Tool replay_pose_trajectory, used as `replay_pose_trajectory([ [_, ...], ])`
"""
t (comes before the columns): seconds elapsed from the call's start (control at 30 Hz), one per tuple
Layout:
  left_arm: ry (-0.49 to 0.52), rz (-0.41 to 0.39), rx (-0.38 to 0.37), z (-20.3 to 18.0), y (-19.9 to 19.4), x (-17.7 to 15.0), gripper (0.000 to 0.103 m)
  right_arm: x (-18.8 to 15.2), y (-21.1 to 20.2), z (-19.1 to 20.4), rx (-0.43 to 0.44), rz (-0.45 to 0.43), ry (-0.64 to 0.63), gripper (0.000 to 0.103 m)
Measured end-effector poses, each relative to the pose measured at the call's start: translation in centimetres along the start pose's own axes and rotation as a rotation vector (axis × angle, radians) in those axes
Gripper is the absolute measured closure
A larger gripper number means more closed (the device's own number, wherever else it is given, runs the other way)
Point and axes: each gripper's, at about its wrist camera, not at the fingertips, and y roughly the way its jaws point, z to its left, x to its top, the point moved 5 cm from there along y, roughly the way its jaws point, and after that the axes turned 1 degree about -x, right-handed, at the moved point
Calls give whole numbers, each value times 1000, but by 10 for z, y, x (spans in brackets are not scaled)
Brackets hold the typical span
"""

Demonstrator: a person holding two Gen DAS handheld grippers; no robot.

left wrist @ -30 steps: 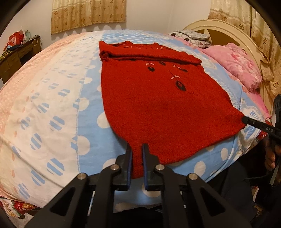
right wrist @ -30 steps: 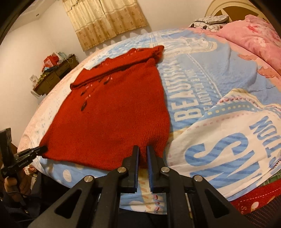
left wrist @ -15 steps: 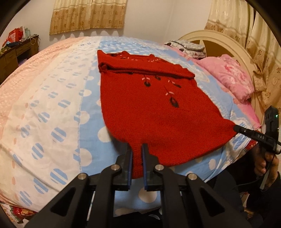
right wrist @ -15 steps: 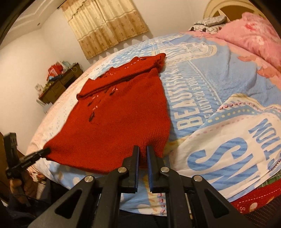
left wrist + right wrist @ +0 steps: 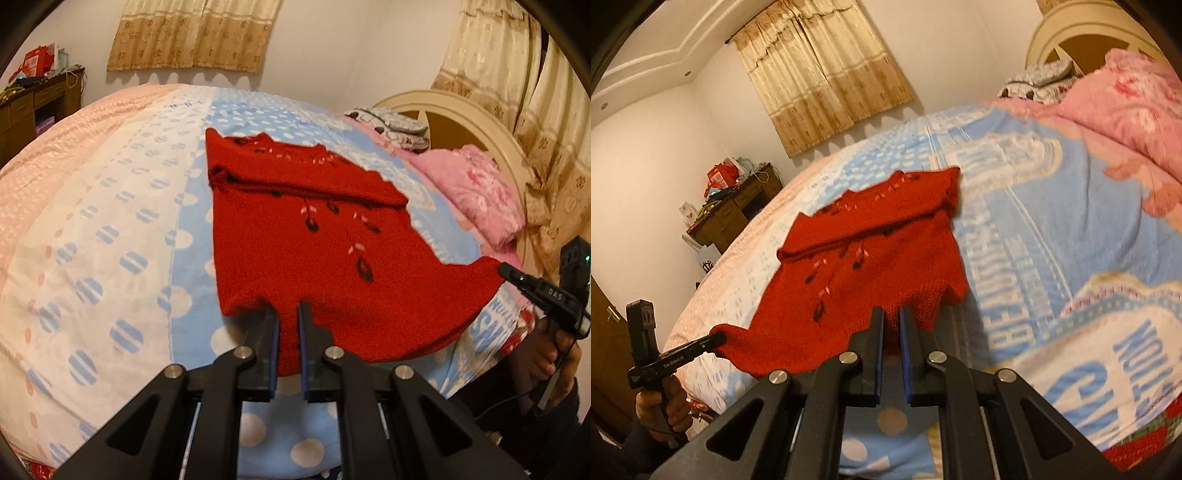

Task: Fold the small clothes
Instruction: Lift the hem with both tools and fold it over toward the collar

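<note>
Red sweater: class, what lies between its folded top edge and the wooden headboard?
In the left wrist view, bare blue bedsheet and pillows lie between the red sweater and the headboard.

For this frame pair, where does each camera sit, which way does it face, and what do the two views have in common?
Left wrist: on the left claw, facing up the bed toward the curtained wall; shows its own fingers, plus the right claw and its hand.
Right wrist: on the right claw, facing across the bed toward the desk corner; shows its own fingers, plus the left claw and its hand.
Shared: the red sweater, a lower corner pinched by each claw, and the pink quilt.
</note>
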Motion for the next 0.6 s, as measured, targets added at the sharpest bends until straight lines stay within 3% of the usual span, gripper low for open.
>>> replay_pose_trajectory([
  [0.33,-51,-80,-45,9,-9,47,94,48,7,18,17,-64,-39,96],
  [0.6,-59,-121,-33,18,1,91,94,92,24,31,12,-91,-79,96],
])
